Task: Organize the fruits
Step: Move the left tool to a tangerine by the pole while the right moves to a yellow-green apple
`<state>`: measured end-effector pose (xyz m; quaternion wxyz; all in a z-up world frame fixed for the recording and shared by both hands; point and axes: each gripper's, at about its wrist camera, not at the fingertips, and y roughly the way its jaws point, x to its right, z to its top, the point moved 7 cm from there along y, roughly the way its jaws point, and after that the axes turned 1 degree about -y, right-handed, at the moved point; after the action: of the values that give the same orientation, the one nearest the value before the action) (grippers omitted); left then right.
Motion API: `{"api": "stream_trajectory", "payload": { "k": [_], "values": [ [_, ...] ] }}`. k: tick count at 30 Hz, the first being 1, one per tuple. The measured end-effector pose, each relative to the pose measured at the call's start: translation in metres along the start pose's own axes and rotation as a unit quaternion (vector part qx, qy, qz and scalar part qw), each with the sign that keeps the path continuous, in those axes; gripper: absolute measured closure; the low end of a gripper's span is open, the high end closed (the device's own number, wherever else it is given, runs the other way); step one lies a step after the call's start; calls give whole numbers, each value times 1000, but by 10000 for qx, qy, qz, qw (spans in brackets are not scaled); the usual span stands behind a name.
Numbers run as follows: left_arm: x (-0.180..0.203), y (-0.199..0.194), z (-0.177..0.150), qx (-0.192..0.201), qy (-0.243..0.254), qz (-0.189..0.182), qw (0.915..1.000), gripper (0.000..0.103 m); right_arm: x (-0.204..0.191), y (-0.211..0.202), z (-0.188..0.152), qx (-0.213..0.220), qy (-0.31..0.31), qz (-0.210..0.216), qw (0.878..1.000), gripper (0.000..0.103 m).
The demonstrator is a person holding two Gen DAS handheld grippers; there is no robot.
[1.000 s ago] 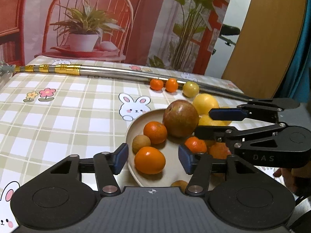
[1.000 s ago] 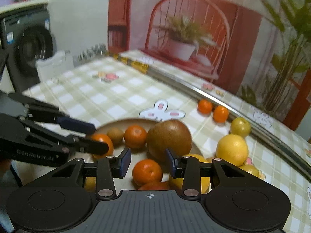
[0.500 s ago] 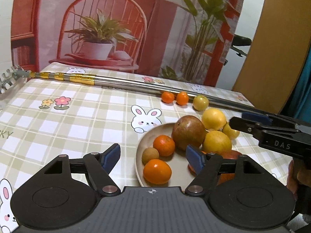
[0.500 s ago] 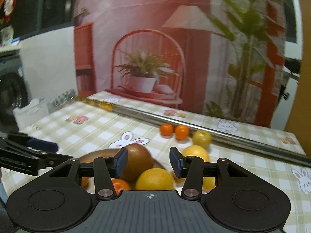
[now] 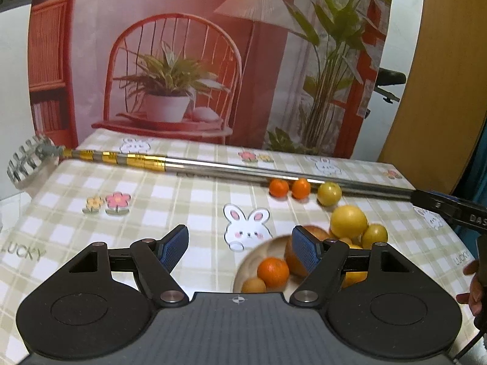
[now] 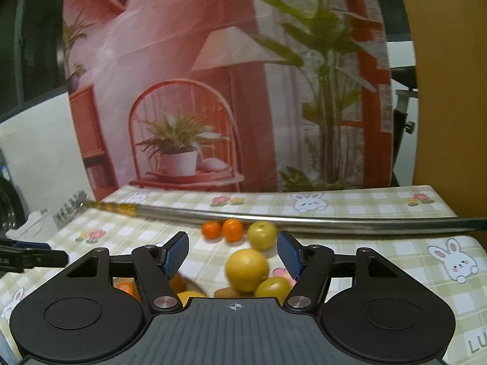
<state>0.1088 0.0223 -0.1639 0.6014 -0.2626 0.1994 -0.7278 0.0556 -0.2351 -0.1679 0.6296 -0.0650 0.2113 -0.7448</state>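
A beige plate [image 5: 243, 269] holds an orange [image 5: 273, 271], a small brown fruit [image 5: 253, 285] and a big brown fruit [image 5: 296, 261]. A large yellow fruit [image 5: 348, 221] [image 6: 246, 270] and a smaller yellow one [image 5: 374, 236] [image 6: 273, 286] lie beside the plate. Two small oranges [image 5: 279, 188] [image 6: 211, 230] and a yellow-green fruit [image 5: 329, 193] [image 6: 262, 234] lie by the pole. My left gripper [image 5: 239, 249] is open and empty above the plate's near-left side. My right gripper [image 6: 232, 251] is open and empty, above the large yellow fruit.
A long metal pole [image 5: 243, 172] [image 6: 304, 220] with a gold section lies across the checked tablecloth [image 5: 152, 210]. A printed backdrop [image 5: 197, 60] stands behind the table. The right gripper's tip [image 5: 447, 208] shows at the right edge.
Both grippers have drawn back and up from the plate. The right gripper has opened wider and swung right, away from the plate.
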Motion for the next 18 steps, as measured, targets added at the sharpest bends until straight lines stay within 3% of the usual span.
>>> {"api": "stream_trajectory", "payload": {
  "k": [2, 3, 9, 12, 18],
  "values": [
    [1, 0, 8, 27, 8, 37, 10000, 26, 12, -2, 4, 64, 167, 8, 9998, 21],
    [1, 0, 12, 44, 9, 53, 10000, 26, 16, -2, 6, 103, 232, 7, 9997, 20],
    [9, 0, 33, 179, 77, 147, 9997, 24, 40, 0, 21, 268, 248, -58, 9993, 21],
    [15, 5, 38, 142, 92, 143, 9998, 18, 45, 6, 24, 287, 60, -180, 9994, 22],
    [29, 19, 36, 3, 247, 195, 9995, 17, 51, 25, 2, 49, -23, -152, 9999, 24]
  ]
}}
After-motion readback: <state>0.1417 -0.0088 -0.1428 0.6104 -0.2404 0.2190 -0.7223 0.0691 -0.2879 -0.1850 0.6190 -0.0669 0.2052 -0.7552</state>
